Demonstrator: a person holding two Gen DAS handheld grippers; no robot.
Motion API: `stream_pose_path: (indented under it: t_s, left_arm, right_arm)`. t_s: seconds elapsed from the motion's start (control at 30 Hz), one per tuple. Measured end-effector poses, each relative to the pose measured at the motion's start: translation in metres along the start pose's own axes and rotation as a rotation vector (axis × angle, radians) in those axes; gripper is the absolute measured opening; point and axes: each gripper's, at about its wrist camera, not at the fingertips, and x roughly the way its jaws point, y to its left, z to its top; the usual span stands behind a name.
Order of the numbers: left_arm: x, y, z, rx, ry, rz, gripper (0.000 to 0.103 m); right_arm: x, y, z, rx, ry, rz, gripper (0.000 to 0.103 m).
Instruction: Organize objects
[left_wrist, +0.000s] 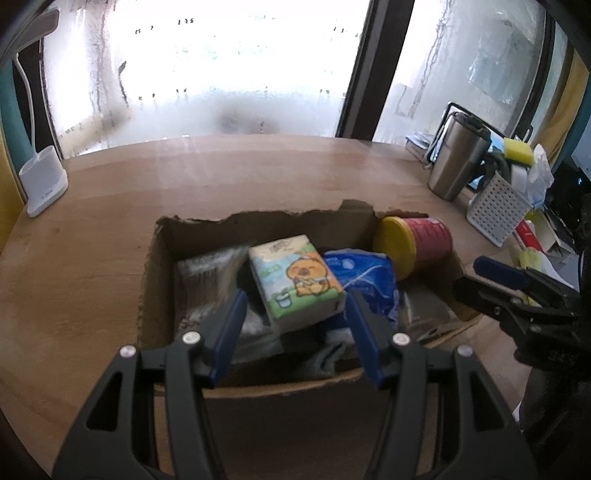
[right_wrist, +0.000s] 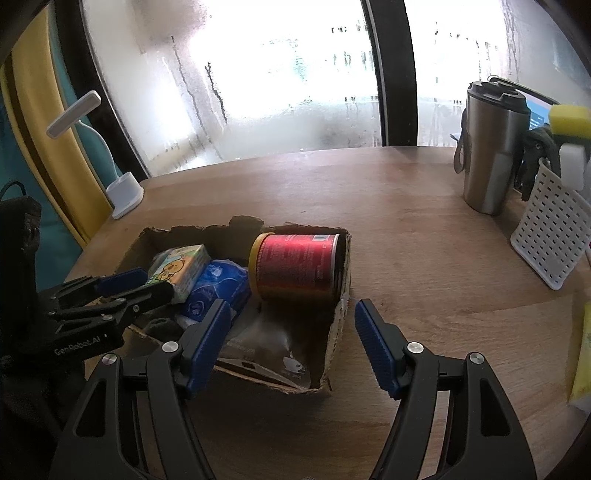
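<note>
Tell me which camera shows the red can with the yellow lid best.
The right wrist view: the red can with the yellow lid lies on its side in the cardboard box, label fully visible. The left wrist view shows it mainly lid-on.

The brown wooden surface (right_wrist: 388, 229) looks smooth and matt. The torn brown cardboard box (right_wrist: 336, 332) has rough edges, and the red tin can with yellow plastic lid (right_wrist: 299, 266) is glossy. The tall steel tumbler (right_wrist: 491, 155) is brushed metal.
</note>
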Motion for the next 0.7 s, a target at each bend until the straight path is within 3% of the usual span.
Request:
stream_pose_path:
  t_s: [0.7]
  left_arm:
    - [-0.044, 0.006, -0.026, 0.003, -0.048, -0.001, 0.058]
  right_arm:
    - [-0.027, 0.027, -0.017, -0.034, -0.03, -0.014, 0.073]
